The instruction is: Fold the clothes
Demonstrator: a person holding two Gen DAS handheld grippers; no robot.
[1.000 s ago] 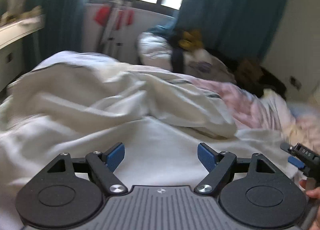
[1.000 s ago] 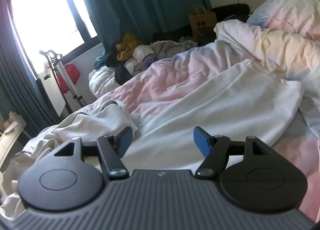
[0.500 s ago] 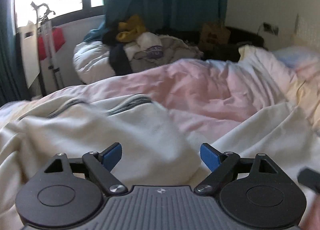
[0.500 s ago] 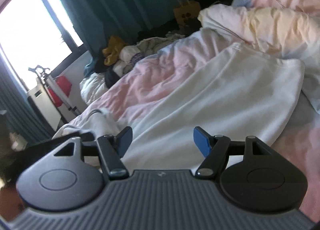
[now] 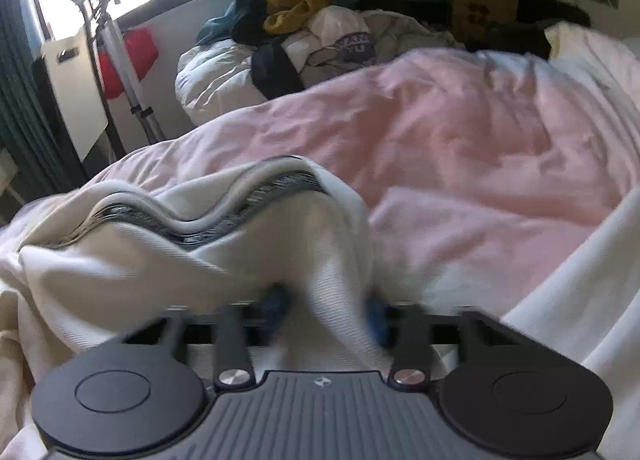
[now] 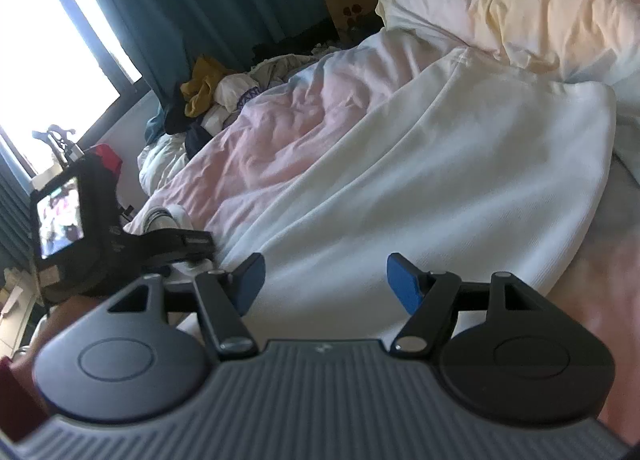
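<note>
A white garment [image 6: 420, 196] lies spread on a pink duvet [image 5: 460, 148] on the bed. In the left wrist view its bunched end with a grey-striped ribbed hem [image 5: 256, 200] rises in front of my left gripper [image 5: 326, 306]. The blue pads are blurred and closing around a fold of this white cloth, which passes between them. My right gripper [image 6: 326, 280] is open and empty, low over the flat part of the garment. The left gripper also shows in the right wrist view [image 6: 120, 236] at the left edge, at the garment's hem end.
A heap of clothes [image 5: 312, 36] lies at the far end of the bed. A stand with a red bag [image 5: 128, 56] is by the window. Pale pillows [image 6: 540, 12] lie to the right. Teal curtains hang behind.
My left gripper has swung right and pushed forward into the bunched hem; its jaws have narrowed onto the cloth. My right gripper has tilted and stayed open over the garment.
</note>
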